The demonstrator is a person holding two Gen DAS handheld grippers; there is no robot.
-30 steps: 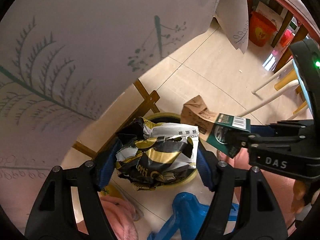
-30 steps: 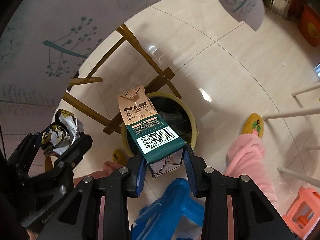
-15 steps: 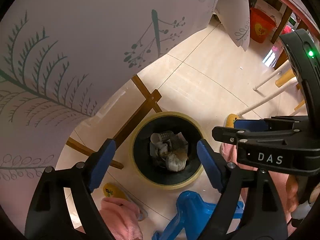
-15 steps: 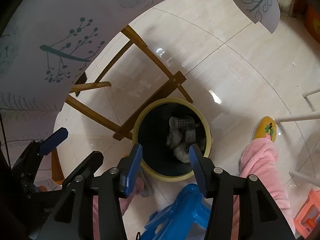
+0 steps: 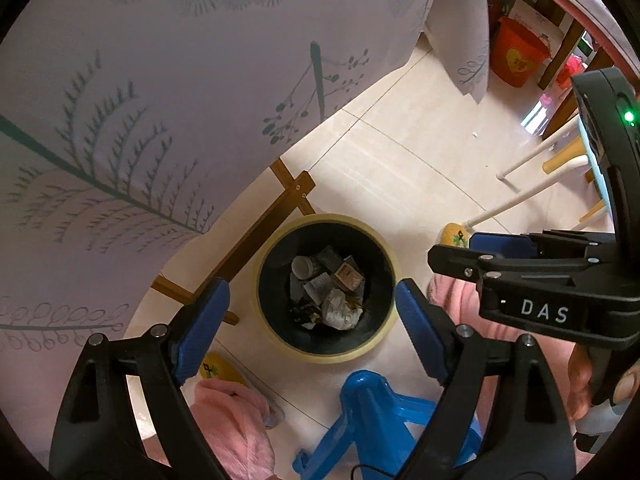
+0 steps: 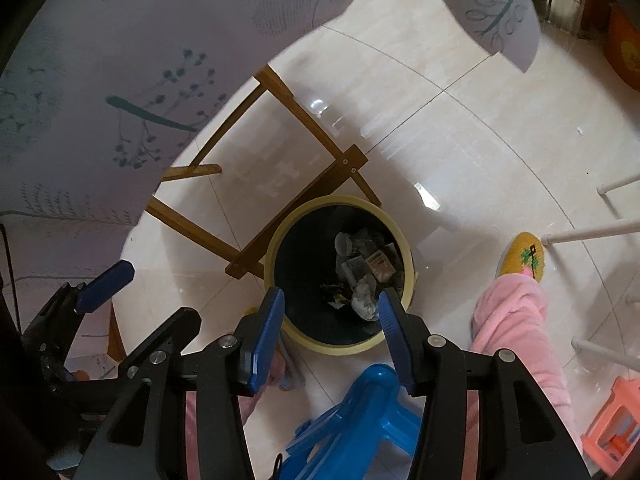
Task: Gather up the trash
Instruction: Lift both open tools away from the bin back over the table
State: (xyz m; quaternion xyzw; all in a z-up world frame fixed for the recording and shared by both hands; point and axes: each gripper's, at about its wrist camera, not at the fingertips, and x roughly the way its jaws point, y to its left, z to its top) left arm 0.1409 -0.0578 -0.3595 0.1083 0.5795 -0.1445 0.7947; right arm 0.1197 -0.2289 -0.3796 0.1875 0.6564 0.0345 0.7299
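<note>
A round bin with a yellow rim [image 5: 390, 254] [image 6: 408, 258] stands on the tiled floor below both grippers. Trash [image 5: 326, 294] [image 6: 366, 276] lies in its black inside: a paper cup, crumpled paper, a brown carton, a dark wrapper. My left gripper [image 5: 308, 326] is open and empty, high above the bin. My right gripper [image 6: 332, 330] is open and empty above the bin's near side; it also shows at the right of the left wrist view [image 5: 480, 248]. The left gripper's fingers [image 6: 106, 286] show at the left of the right wrist view.
A table with a leaf-print cloth [image 5: 140, 120] [image 6: 100, 80] and wooden legs [image 6: 312, 128] stands beside the bin. A blue plastic stool [image 5: 372, 420] [image 6: 360, 420] is below the grippers. Pink-trousered legs with yellow slippers [image 6: 520, 264] flank the bin. White chair legs [image 6: 592, 232] stand right.
Both grippers have opened. The crumpled wrapper has dropped from the left one and the carton from the right one; both now lie in the bin. The grippers have risen slightly.
</note>
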